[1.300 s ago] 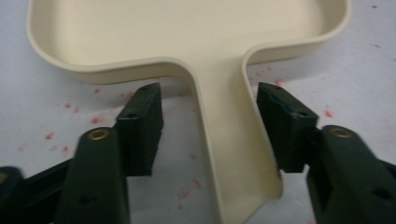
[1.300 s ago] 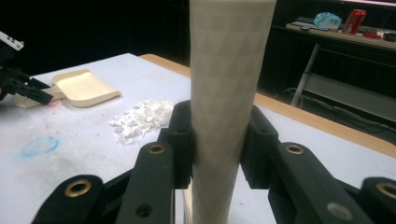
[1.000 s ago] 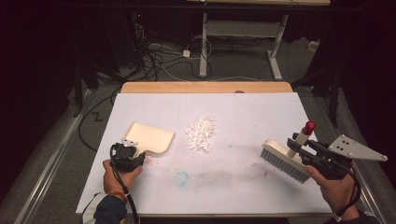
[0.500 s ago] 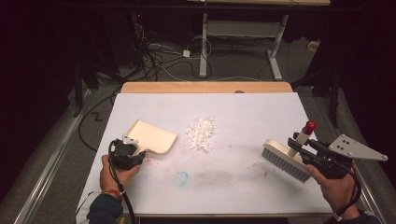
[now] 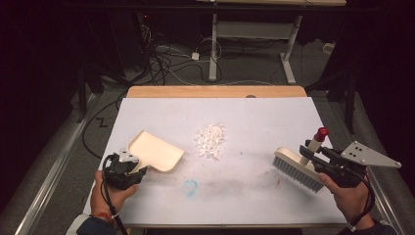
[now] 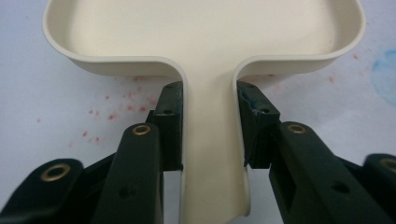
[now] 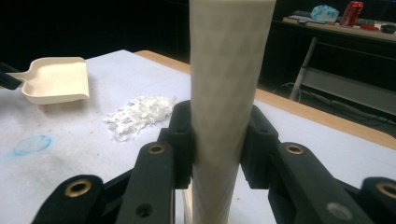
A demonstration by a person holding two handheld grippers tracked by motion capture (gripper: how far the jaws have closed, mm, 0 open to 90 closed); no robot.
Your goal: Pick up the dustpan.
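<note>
Dustpan (image 6: 205,42), its front edge cut off in our left gripper view, sits clamped by its handle in our left tool (image 6: 210,121). Our right tool (image 7: 217,140) clamps the brush (image 5: 298,166) handle; paper scraps (image 5: 210,141) lie between the tools.

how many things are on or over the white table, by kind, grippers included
dustpan: 1
brush: 1
pile of white shreds: 1
blue smudge: 1
grippers: 2, the left gripper shut on the dustpan's handle, the right gripper shut on the brush's handle
total: 6
</note>
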